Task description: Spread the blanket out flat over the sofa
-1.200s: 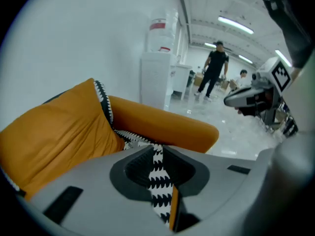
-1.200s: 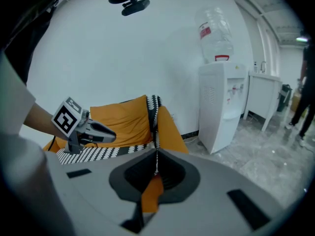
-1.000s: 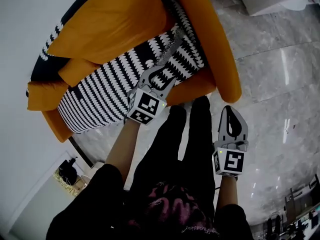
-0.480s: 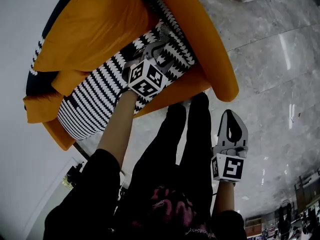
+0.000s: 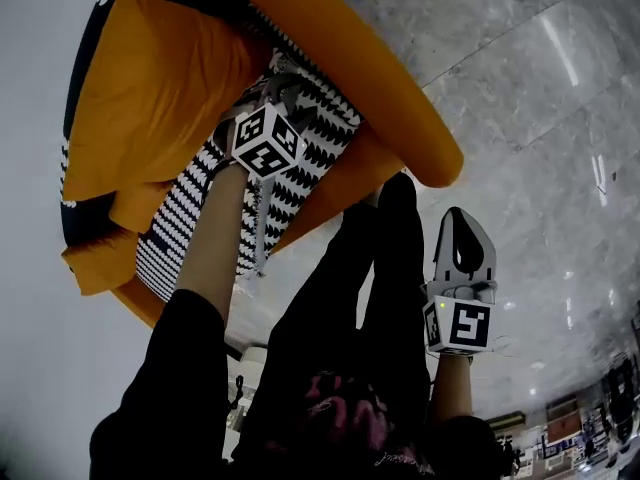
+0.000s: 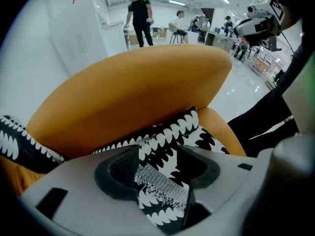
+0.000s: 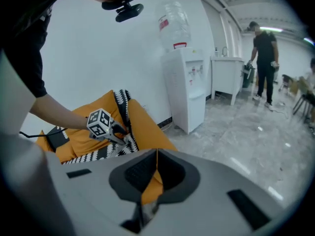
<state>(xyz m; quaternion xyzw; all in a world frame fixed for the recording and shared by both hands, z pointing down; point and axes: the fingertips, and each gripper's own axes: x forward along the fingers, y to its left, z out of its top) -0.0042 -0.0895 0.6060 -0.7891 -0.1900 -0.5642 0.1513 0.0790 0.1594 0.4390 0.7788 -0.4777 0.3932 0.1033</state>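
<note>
- Black-and-white toothed-pattern blanket (image 5: 318,140) covers the orange sofa (image 5: 350,63) seat.
- Left gripper (image 6: 158,173) gapes wide, a blanket fold between its jaws.
- Right gripper (image 7: 156,161) is closed and empty, over open marble floor (image 5: 545,148).

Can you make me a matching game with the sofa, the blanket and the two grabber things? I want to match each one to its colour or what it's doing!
Things:
1. sofa
2. blanket
3. left gripper
4. right gripper

Matches:
A. jaws together, holding nothing, down beside the leg
B. orange
C. jaws apart, with patterned cloth between them
D. black and white pattern

Pairs: 1-B, 2-D, 3-C, 4-A
</note>
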